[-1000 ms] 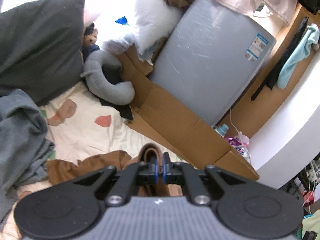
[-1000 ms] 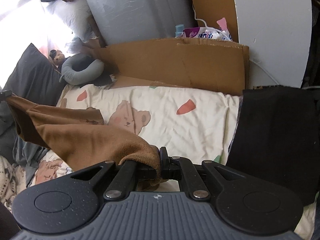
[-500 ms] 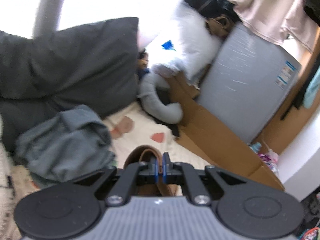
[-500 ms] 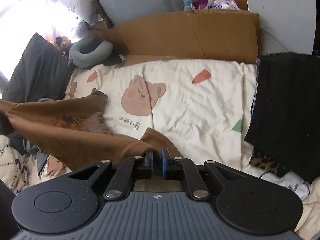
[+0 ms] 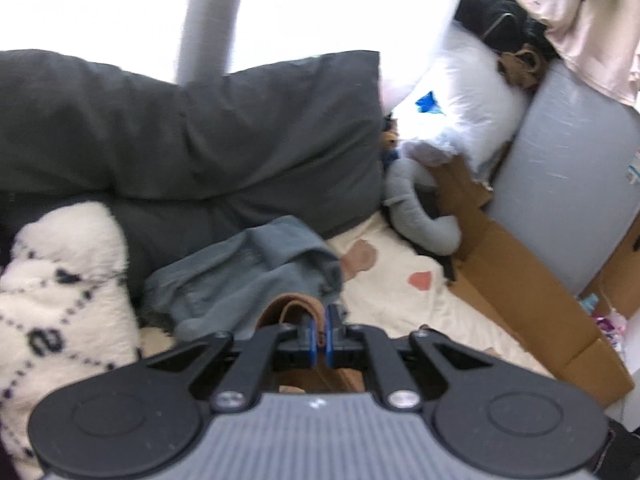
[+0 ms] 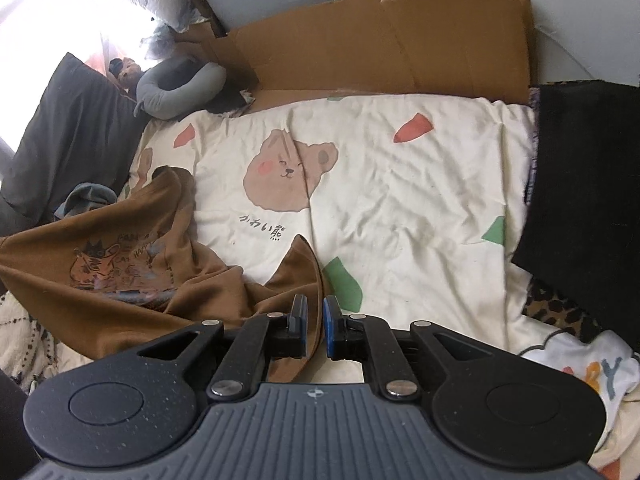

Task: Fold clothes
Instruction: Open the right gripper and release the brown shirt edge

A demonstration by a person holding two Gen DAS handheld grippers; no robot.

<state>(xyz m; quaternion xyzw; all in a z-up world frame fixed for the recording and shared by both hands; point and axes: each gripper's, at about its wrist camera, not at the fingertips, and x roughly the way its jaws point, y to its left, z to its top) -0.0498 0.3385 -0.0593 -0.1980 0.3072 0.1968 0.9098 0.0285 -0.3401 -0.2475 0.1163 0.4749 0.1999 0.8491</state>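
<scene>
Right tool (image 6: 314, 312) slack around brown shirt (image 6: 120, 264) edge

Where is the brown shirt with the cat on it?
In the right wrist view, the brown shirt lies on the left of the bear blanket, beside the grey clothes.

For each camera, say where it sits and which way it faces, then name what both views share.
Left wrist: sits on the left gripper, looking down along its fingers toward the dark grey pillow and blue-grey garment; jaws pinch the brown shirt's edge.
Right wrist: sits on the right gripper, looking down over the bear-print bedding toward the cardboard; its jaws, just opening, stand slightly apart with brown cloth between them.
Shared: the brown shirt, pillow, grey neck pillow, cardboard and bedding.
</scene>
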